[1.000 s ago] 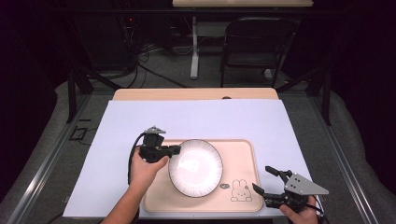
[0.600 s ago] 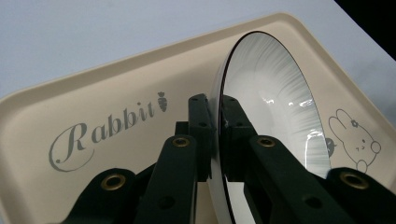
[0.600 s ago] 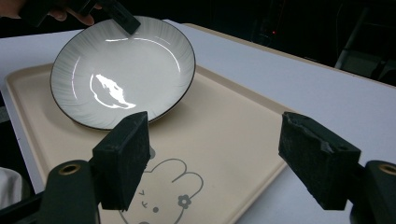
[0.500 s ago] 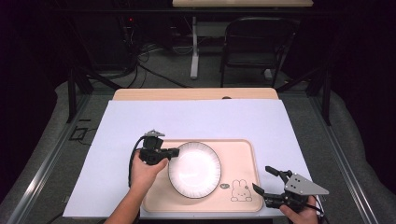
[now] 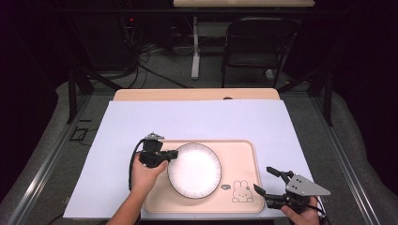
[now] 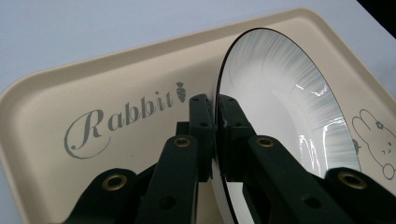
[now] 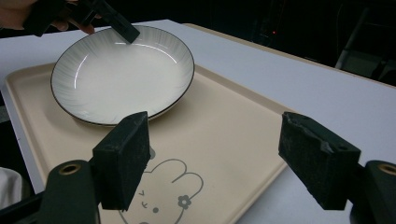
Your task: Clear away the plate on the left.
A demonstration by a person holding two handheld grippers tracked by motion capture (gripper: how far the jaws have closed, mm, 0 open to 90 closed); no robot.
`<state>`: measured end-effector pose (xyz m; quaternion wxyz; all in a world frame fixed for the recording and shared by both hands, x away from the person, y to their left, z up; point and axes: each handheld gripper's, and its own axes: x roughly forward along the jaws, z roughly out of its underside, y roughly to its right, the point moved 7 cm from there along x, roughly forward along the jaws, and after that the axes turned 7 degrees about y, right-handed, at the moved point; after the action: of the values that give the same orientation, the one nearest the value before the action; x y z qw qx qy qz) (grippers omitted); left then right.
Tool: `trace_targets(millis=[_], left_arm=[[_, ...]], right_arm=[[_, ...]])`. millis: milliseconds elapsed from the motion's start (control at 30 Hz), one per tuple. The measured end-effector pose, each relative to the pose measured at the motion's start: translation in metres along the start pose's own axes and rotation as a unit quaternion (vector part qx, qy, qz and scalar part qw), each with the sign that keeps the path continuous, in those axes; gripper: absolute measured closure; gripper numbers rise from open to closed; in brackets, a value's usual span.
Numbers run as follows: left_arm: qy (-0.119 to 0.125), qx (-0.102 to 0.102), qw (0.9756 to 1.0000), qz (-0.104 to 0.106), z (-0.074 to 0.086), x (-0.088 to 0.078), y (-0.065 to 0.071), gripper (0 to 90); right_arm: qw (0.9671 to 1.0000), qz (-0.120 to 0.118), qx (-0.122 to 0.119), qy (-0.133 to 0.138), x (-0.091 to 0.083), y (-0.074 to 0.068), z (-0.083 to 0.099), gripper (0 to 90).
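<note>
A white plate (image 5: 195, 169) with a dark rim lies on the left half of a beige tray (image 5: 239, 154) printed with a rabbit. My left gripper (image 5: 172, 153) is shut on the plate's left rim. In the left gripper view the two jaws (image 6: 214, 100) pinch the rim of the plate (image 6: 280, 102) above the tray's "Rabbit" lettering (image 6: 116, 116). My right gripper (image 5: 264, 179) stands open at the tray's front right corner with nothing between its fingers. In the right gripper view it (image 7: 219, 158) faces the plate (image 7: 116, 74) across the tray (image 7: 224, 130), with the left gripper (image 7: 123, 30) on the plate's far rim.
A white sheet (image 5: 197, 119) covers the table, with a strip of wooden tabletop (image 5: 197, 94) bare at the back. A dark folding chair (image 5: 258, 47) and cables stand on the floor beyond. Metal rails run along both sides of the table.
The plate, with the left gripper on its rim, has shifted slightly to the left on the tray. The right gripper has stayed where it was.
</note>
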<state>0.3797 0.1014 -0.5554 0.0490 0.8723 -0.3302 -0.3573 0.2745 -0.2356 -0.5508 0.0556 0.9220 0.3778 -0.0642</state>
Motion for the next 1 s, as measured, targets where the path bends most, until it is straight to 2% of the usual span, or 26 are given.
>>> trace_targets(millis=[67,167,233,267,300,333,367,433,600,1000], left_arm=[[0.007,0.004,1.0000,-0.001,0.001,0.000,0.000,85.6],[0.009,-0.003,1.0000,0.000,0.003,0.000,-0.002,85.6],[0.009,-0.019,0.9998,0.005,0.005,0.002,-0.006,85.6],[0.009,-0.019,0.9998,0.005,0.005,0.002,-0.006,85.6],[0.012,-0.030,0.9994,0.009,0.008,0.003,-0.009,85.6],[0.012,-0.030,0.9994,0.009,0.008,0.003,-0.009,85.5],[0.012,-0.041,0.9990,0.013,0.010,0.005,-0.012,85.5],[0.011,-0.048,0.9987,0.016,0.013,0.006,-0.015,85.5],[0.010,-0.060,0.9980,0.016,0.017,0.009,-0.019,85.2],[-0.004,-0.071,0.9975,0.006,0.028,0.016,-0.027,83.5]], right_arm=[[1.0000,-0.001,-0.002,0.001,0.000,0.000,0.000,24.3],[1.0000,0.000,-0.001,0.000,0.000,0.000,0.000,24.3],[1.0000,0.000,-0.001,0.000,0.000,0.000,0.000,24.3],[1.0000,0.000,-0.001,0.000,0.000,0.000,0.000,24.3],[1.0000,0.000,0.000,0.000,0.000,0.000,0.000,24.3],[1.0000,0.000,0.000,0.000,0.000,0.000,0.000,24.3],[1.0000,0.000,0.000,0.000,0.001,0.000,0.000,24.3],[1.0000,-0.001,-0.001,0.000,0.001,0.000,0.000,24.3],[1.0000,-0.001,-0.001,0.000,0.001,0.000,0.000,24.3],[1.0000,-0.002,-0.001,0.000,0.001,0.000,0.000,24.3]])
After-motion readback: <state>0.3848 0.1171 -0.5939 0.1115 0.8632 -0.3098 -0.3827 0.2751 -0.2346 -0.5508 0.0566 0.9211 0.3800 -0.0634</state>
